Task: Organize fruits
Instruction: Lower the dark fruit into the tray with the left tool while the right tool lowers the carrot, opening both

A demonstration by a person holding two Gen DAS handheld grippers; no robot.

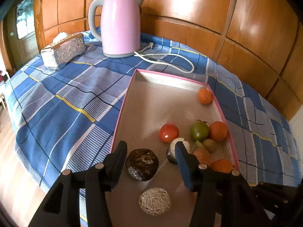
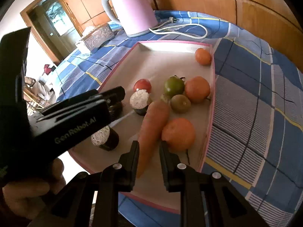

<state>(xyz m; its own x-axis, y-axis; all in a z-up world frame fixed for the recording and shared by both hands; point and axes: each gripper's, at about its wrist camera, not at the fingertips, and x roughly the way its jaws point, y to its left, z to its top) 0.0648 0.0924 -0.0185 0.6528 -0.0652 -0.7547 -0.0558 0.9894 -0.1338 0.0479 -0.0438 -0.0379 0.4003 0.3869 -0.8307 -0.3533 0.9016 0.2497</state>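
Right gripper (image 2: 148, 151) clamped on carrot (image 2: 153, 124) in tray (image 2: 211, 102); carrot tip hidden. Left gripper (image 1: 150, 151) part-open, empty, above dark fruit (image 1: 142, 164).

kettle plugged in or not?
Unplugged. The pink kettle stands on the checked cloth; its white cord loops back, and the plug lies loose on the cloth beside the base.
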